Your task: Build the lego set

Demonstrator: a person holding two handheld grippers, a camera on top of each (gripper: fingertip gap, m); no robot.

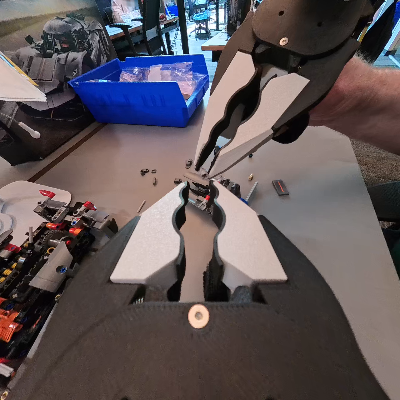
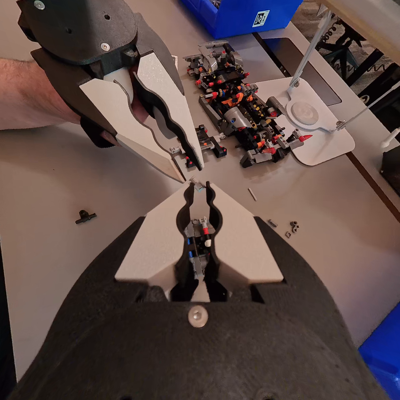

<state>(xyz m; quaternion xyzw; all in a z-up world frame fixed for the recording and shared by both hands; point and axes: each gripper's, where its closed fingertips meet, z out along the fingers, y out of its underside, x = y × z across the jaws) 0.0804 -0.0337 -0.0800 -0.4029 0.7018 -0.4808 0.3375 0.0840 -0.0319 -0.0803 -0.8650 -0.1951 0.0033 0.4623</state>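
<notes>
A grey table (image 1: pixel 121 151) carries everything. At its far left edge stands a box (image 1: pixel 54 56) printed with a dark vehicle, and beside it a blue bin (image 1: pixel 140 104) holding clear bags. The right wrist view shows two blue bins, one at the top and one at the lower right corner.

The half-built model (image 2: pixel 238 112), black and grey with red and orange pins, lies left of the work spot, one end on a white stand base (image 2: pixel 329 142). A smaller subassembly (image 2: pixel 207 142) sits just beside it, partly hidden by the left claw (image 2: pixel 192 175), whose fingers stand slightly apart with nothing seen between them. A second subassembly (image 2: pixel 200 240) lies on the table under the right claw (image 2: pixel 198 185) and shows only through the slot between its fingers.

The right claw's tips are nipped on one small grey piece (image 2: pixel 198 186), held just above the table and almost touching the left claw's tips.

Loose on the table:
- one black piece (image 2: pixel 85 217)
- one grey axle (image 2: pixel 252 194)
- three tiny grey bits (image 2: pixel 294 226)
- one black tile (image 1: pixel 280 187)
</notes>
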